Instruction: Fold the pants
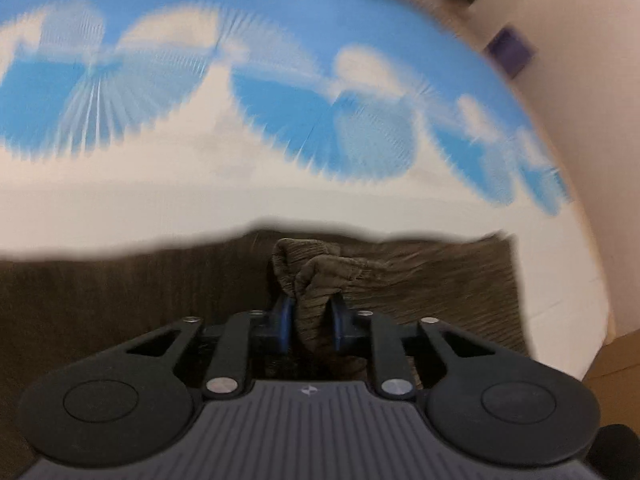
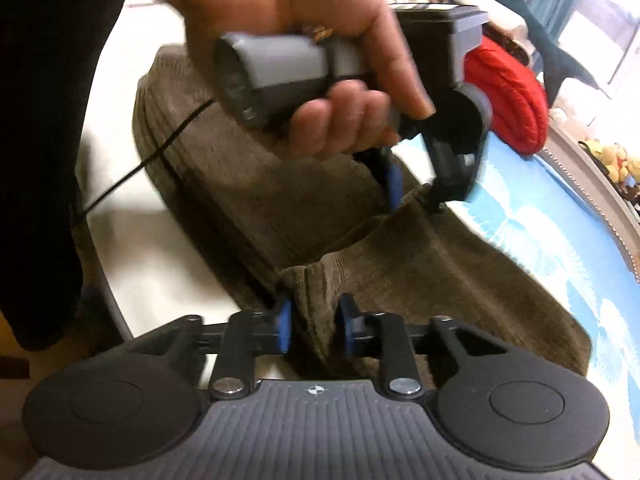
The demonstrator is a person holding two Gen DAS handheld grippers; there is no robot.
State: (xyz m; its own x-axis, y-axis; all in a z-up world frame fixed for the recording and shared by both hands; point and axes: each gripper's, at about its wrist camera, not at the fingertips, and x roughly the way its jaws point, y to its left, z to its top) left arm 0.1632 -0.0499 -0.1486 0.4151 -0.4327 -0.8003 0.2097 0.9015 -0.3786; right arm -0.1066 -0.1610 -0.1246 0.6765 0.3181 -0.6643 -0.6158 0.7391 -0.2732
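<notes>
The left gripper [image 1: 311, 326] and right gripper [image 2: 314, 330] each clench a bunched edge of the brown ribbed corduroy pants [image 2: 248, 200], which lie on the white and blue cloud-print bed sheet [image 2: 532, 240]. Uneven pulling could likely skew the fold or slip the thick cloth free. The pants look soft, heavy, and partly doubled over.

Pants [image 2: 248, 184] are looking like brown ribbed cloth, soft & matt. Right gripper [image 2: 314, 326] is showing matt black plastic w/ blue pads [image 2: 285, 322], shiny metal rivets. Red knit [image 2: 508, 100] is looking woolly.
</notes>
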